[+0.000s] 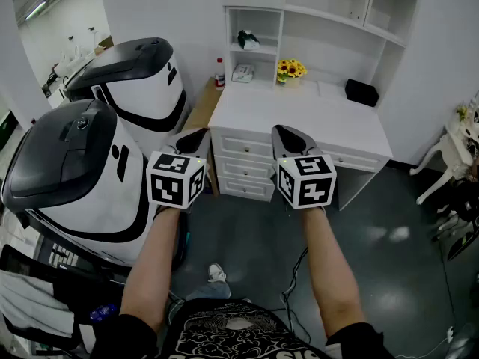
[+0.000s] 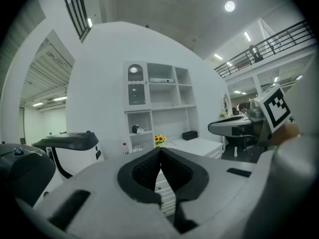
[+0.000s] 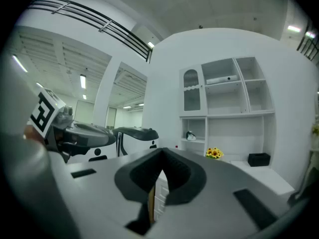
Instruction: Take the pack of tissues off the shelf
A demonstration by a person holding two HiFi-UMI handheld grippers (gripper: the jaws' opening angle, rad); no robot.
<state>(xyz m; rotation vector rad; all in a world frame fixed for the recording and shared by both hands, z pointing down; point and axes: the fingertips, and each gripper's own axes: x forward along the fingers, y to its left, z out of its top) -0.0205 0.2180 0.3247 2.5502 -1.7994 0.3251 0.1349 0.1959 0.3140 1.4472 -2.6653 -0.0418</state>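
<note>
Both tools are held out level with nothing in them. The left hand-held gripper point(image 1: 197, 134) has its jaws pressed together, and so has the right hand-held gripper point(image 1: 283, 132). The task looks barely begun: this is the approach, and no reach has been made.

Just left of the left hand-held gripper stands a large white-and-black machine point(image 1: 82, 170), which crowds that side. Ahead of both lies the white counter point(image 1: 299, 118) with its drawers point(image 1: 243, 167).

Beyond it, in the lowest cubby of the shelf unit point(image 1: 258, 13), ahead and between the two tools, lies a flat pale packet, probably the pack of tissues point(image 1: 243, 72). A red-capped bottle point(image 1: 219, 72) stands just left of it and yellow flowers point(image 1: 290, 69) to its right.

The next move calls for stepping closer, opening one pair of jaws and reaching in without knocking the bottle. A black box point(image 1: 361, 92) sits further right, well apart.
</note>
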